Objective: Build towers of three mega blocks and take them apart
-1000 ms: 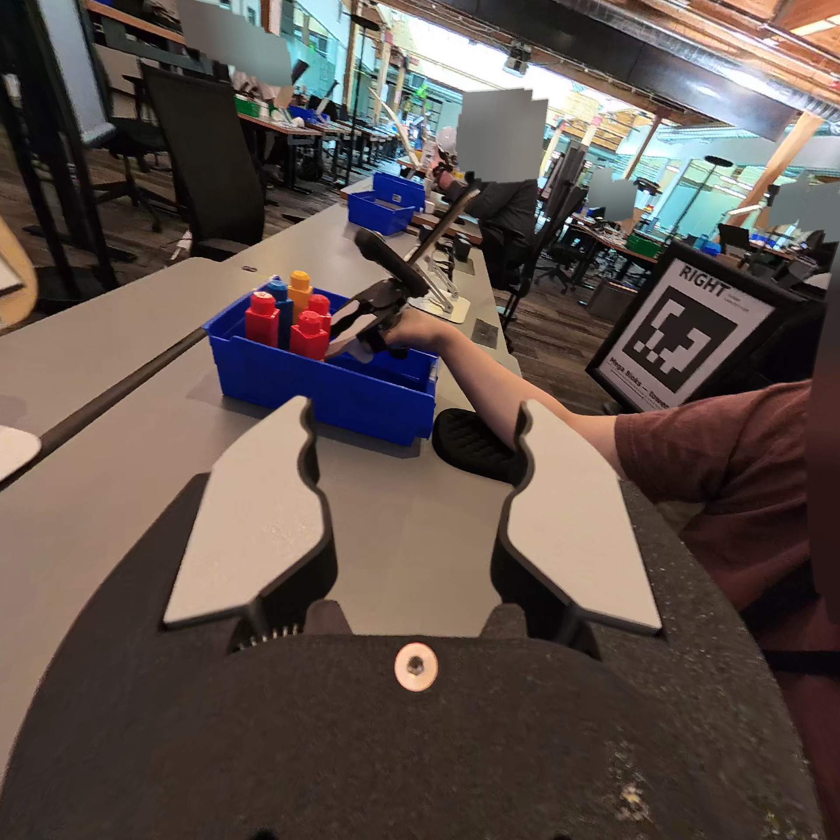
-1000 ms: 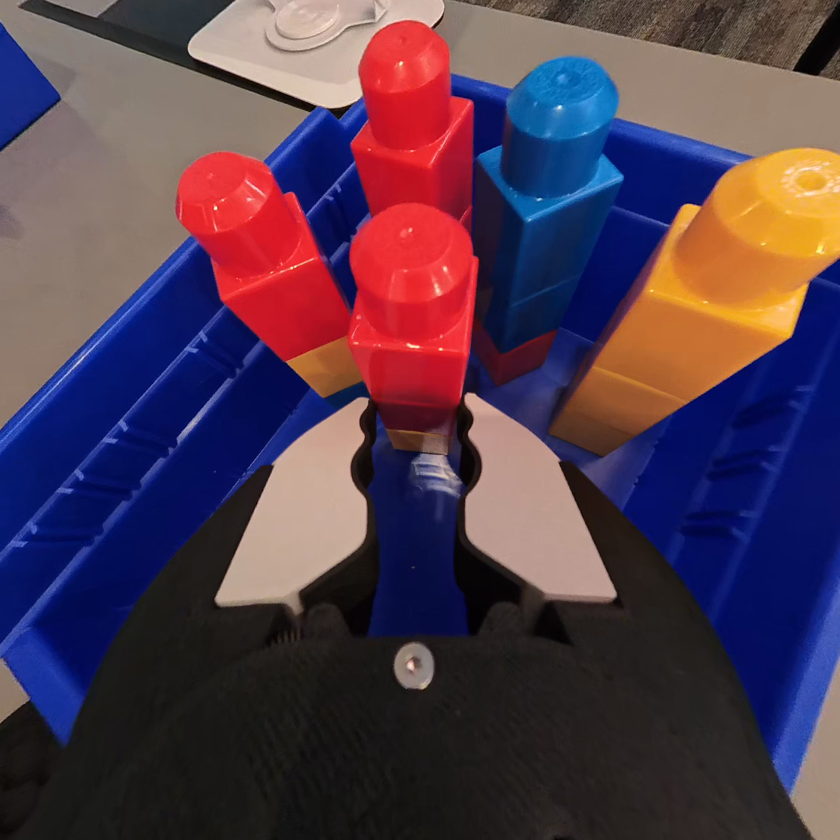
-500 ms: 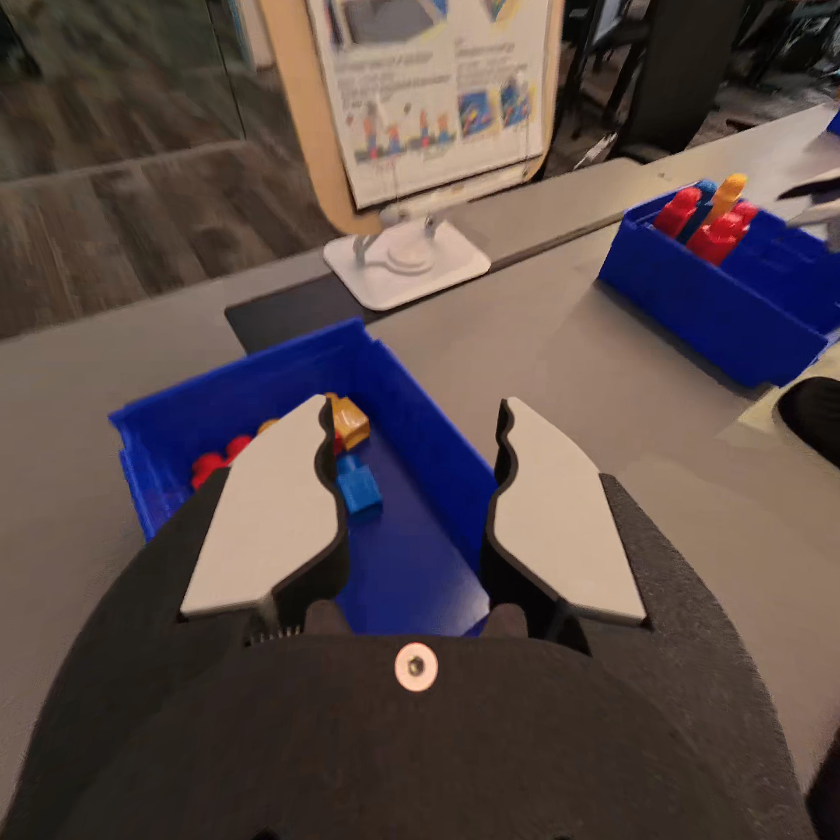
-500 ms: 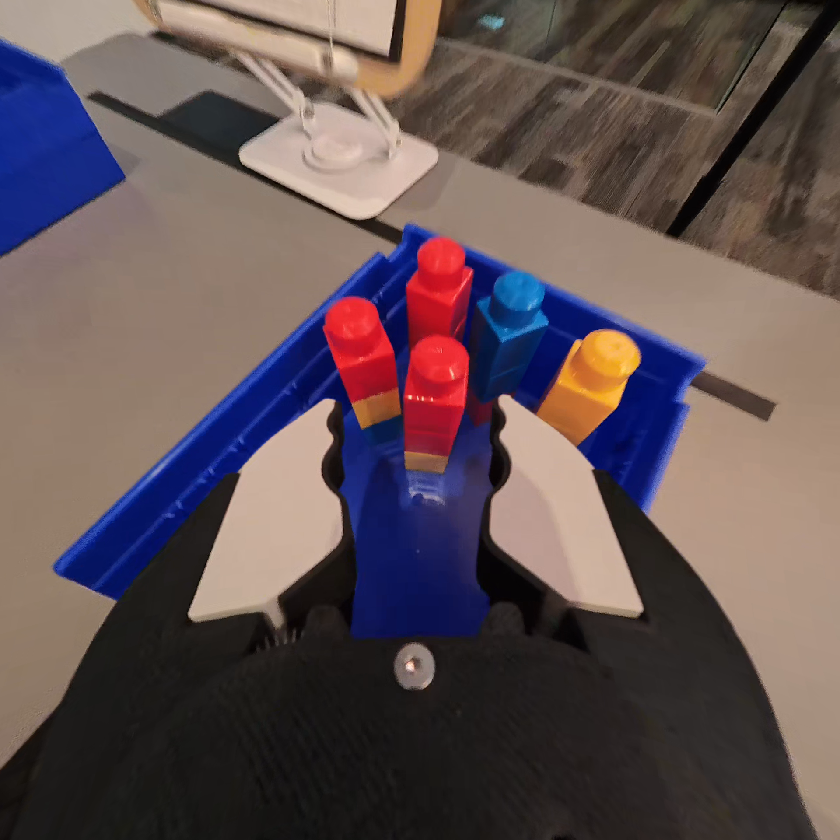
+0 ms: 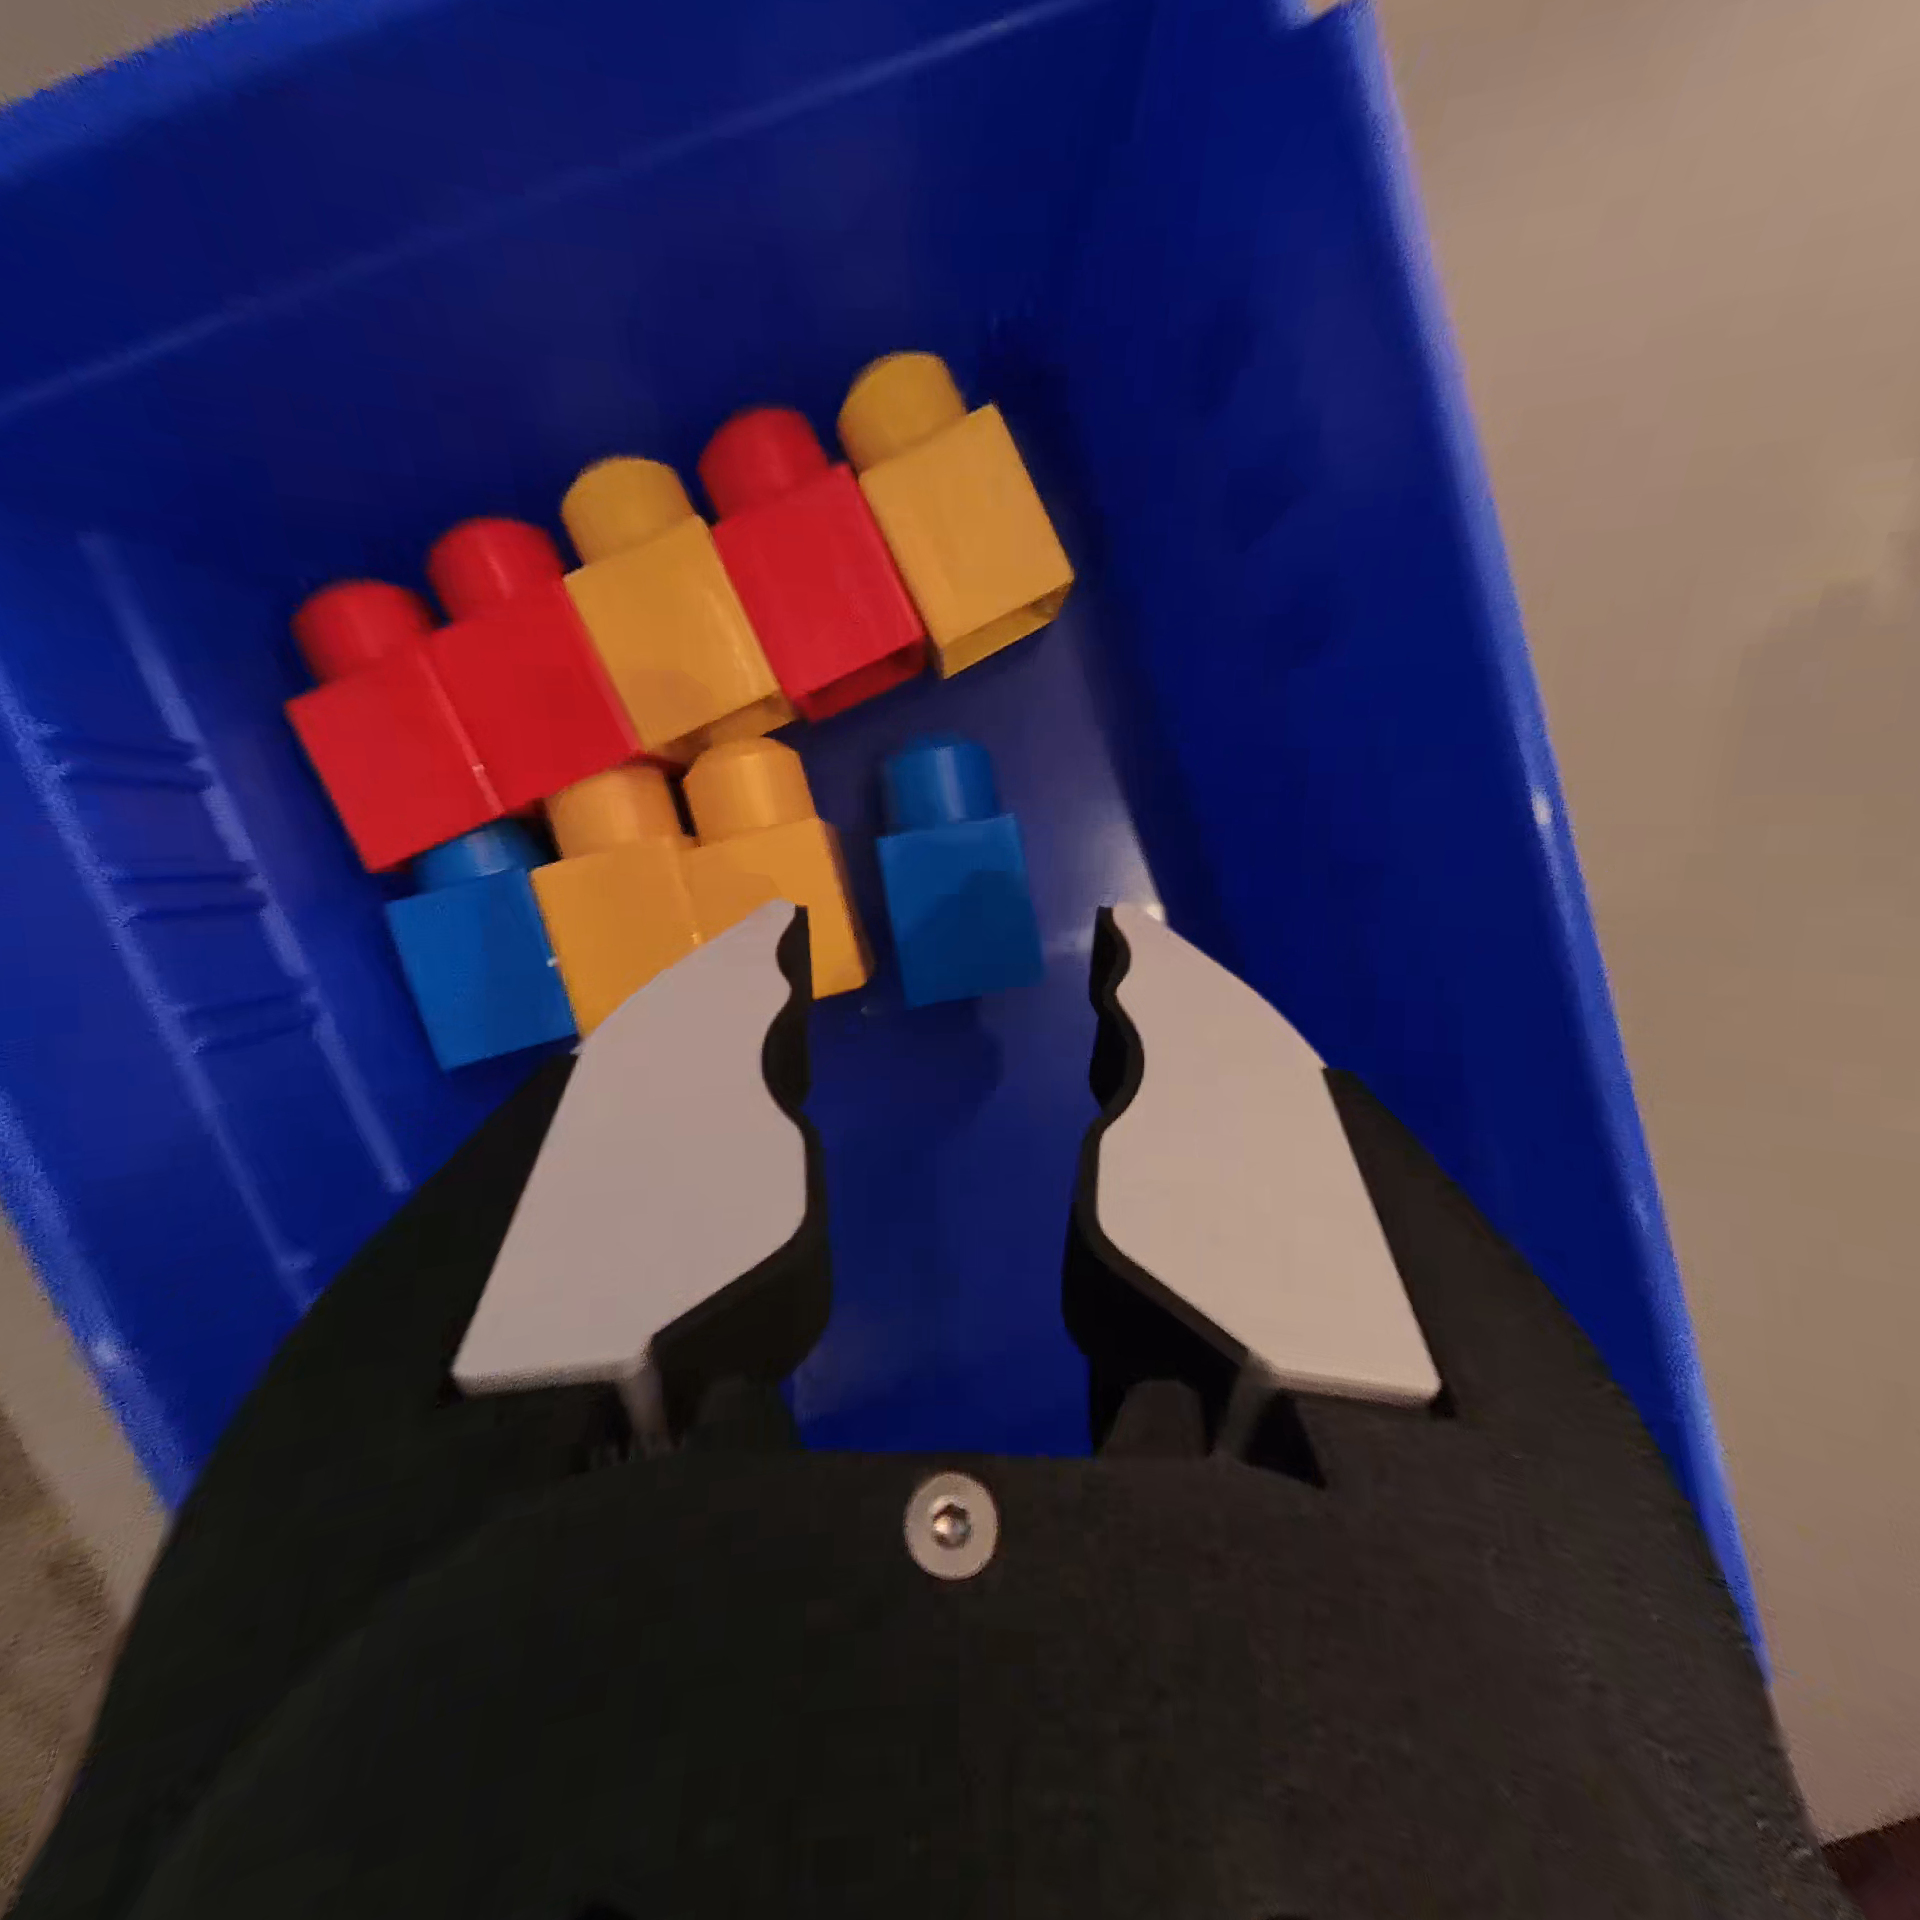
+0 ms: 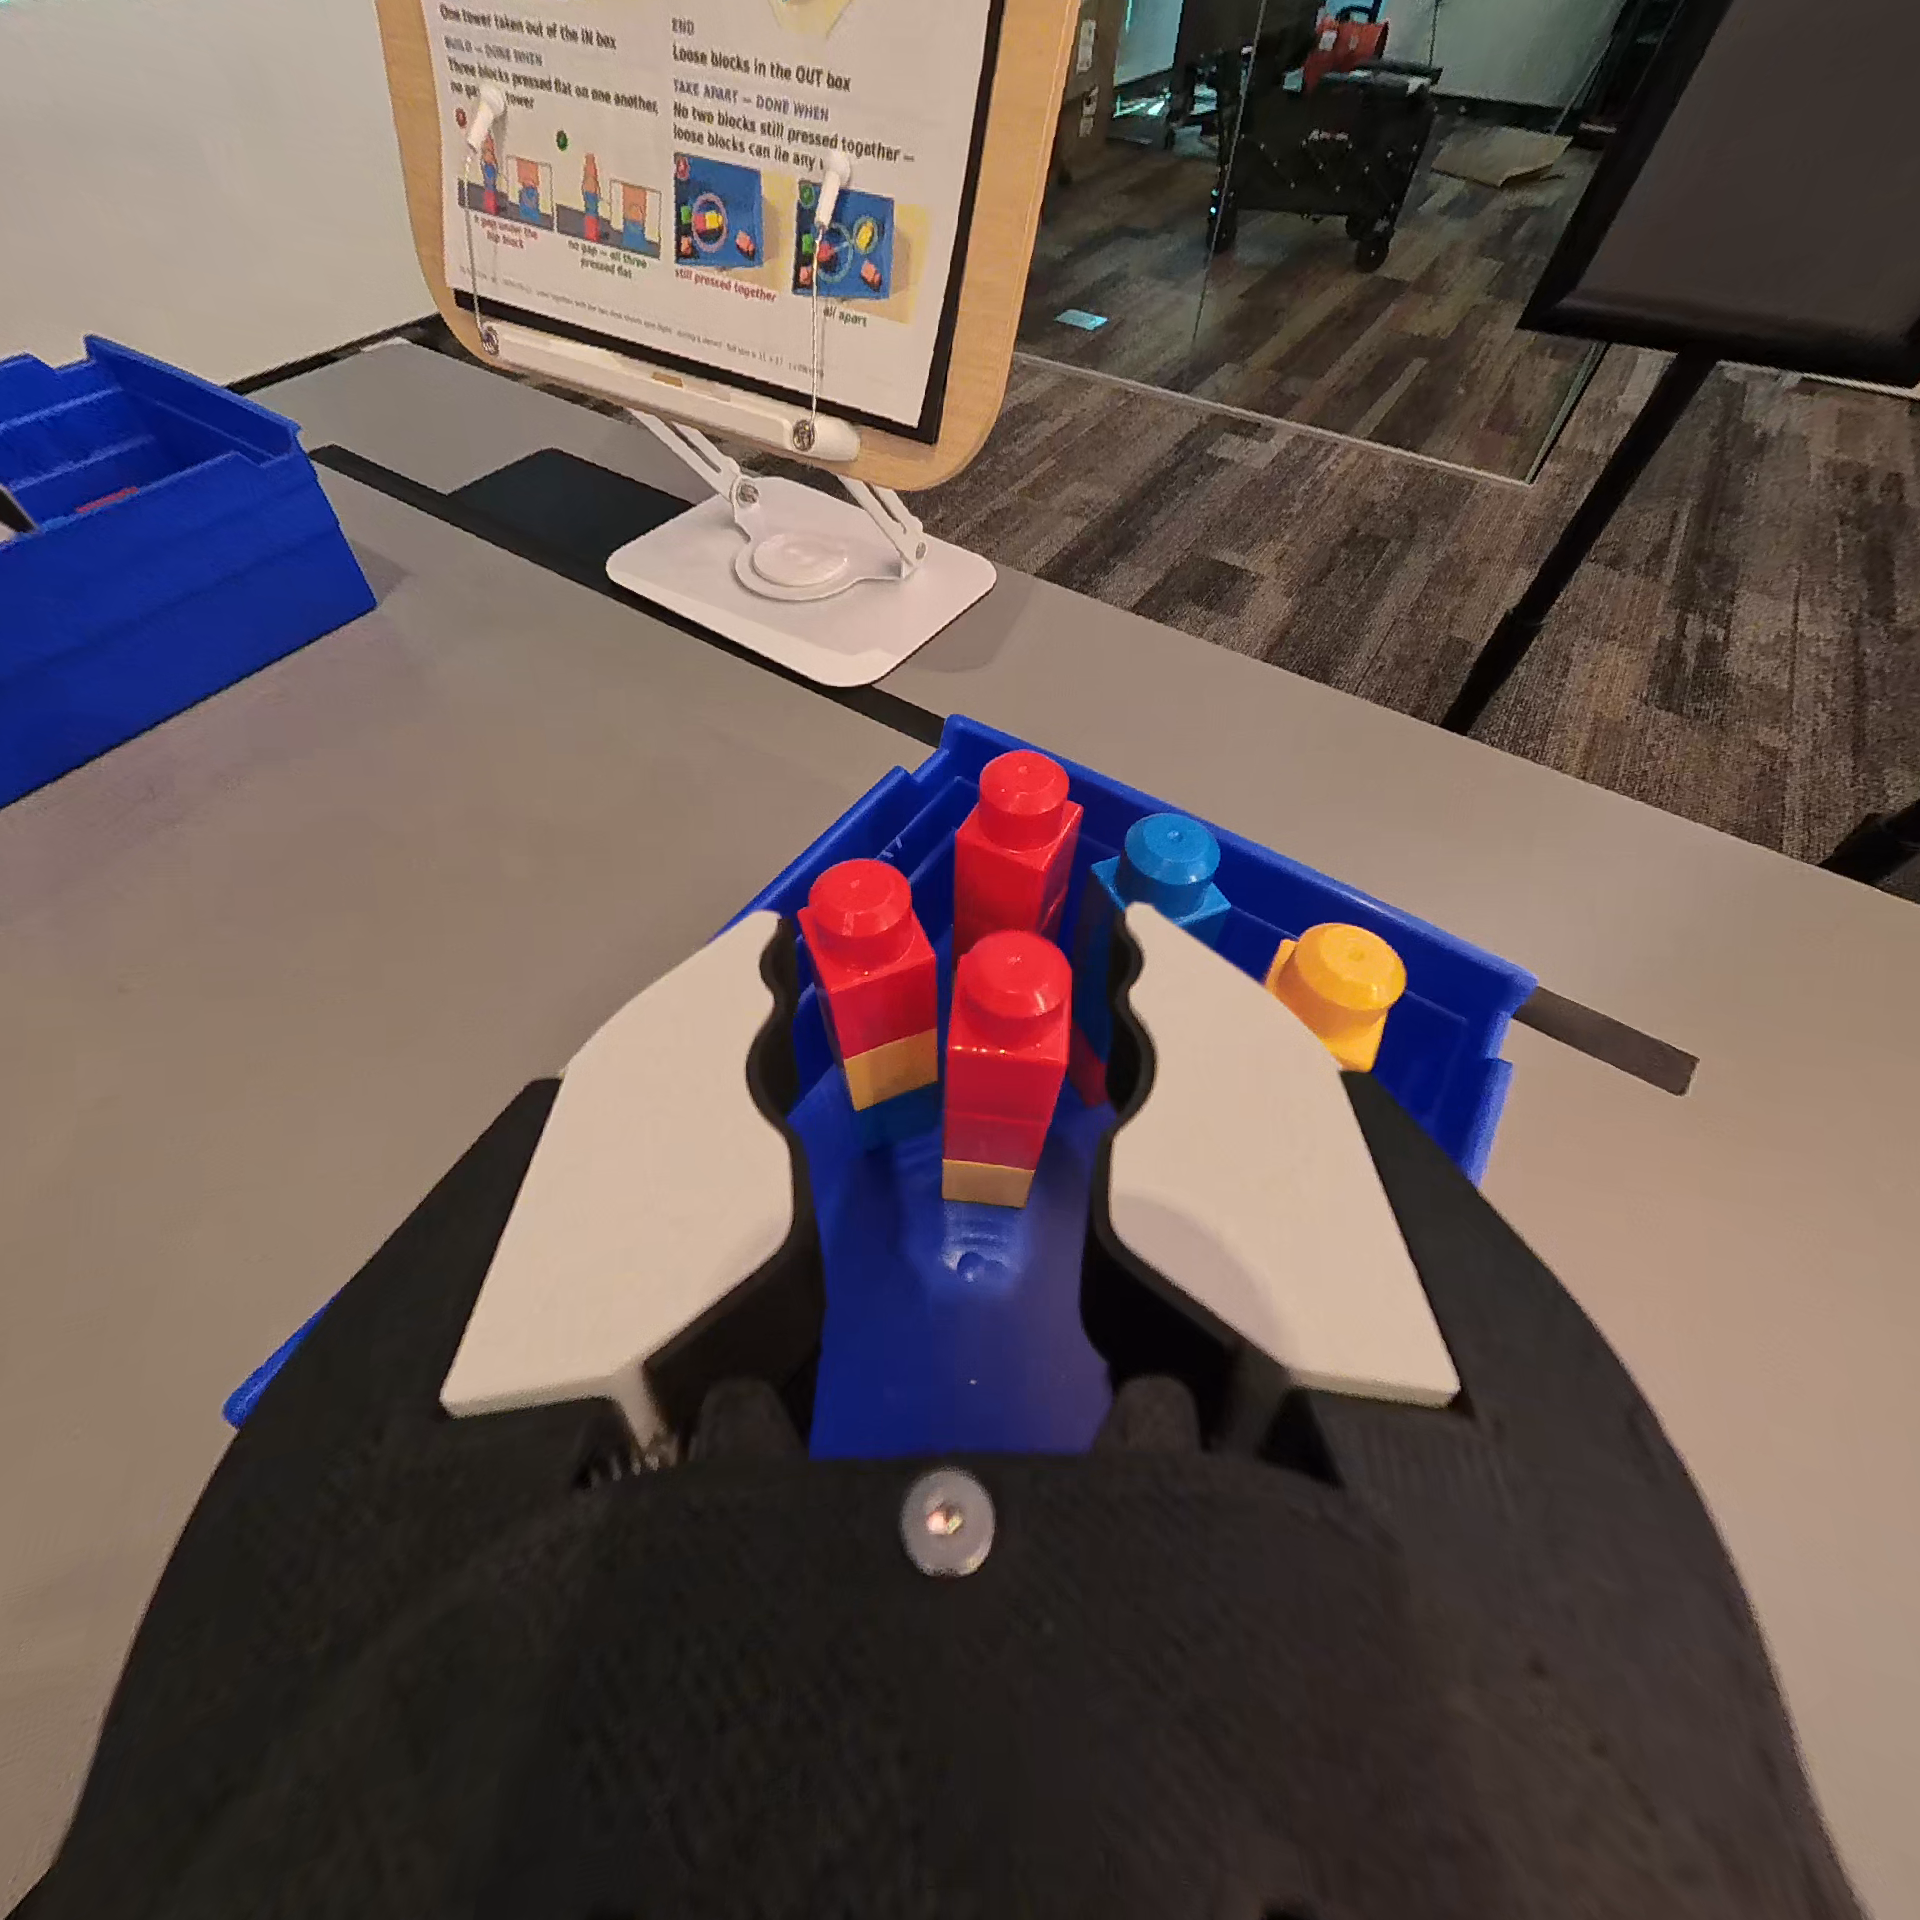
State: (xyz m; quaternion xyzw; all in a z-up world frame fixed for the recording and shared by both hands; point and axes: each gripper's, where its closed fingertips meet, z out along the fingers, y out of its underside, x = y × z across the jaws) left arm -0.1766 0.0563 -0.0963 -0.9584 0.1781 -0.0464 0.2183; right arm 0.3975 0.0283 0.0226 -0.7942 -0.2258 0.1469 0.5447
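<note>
left gripper hung released over a loose blue plastic block in its blue plastic bin. right gripper gaped, unclenched, above stacked red-topped towers.

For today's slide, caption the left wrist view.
Open left tool hovers over loose red, yellow and blue blocks in a blue bin.

A printed instruction sheet with pictures stands on a stand.

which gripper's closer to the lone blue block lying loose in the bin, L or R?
Left. The left gripper hangs open right above the lone blue block. The right gripper is open over the bin of towers, away from the loose-block bin.
</note>
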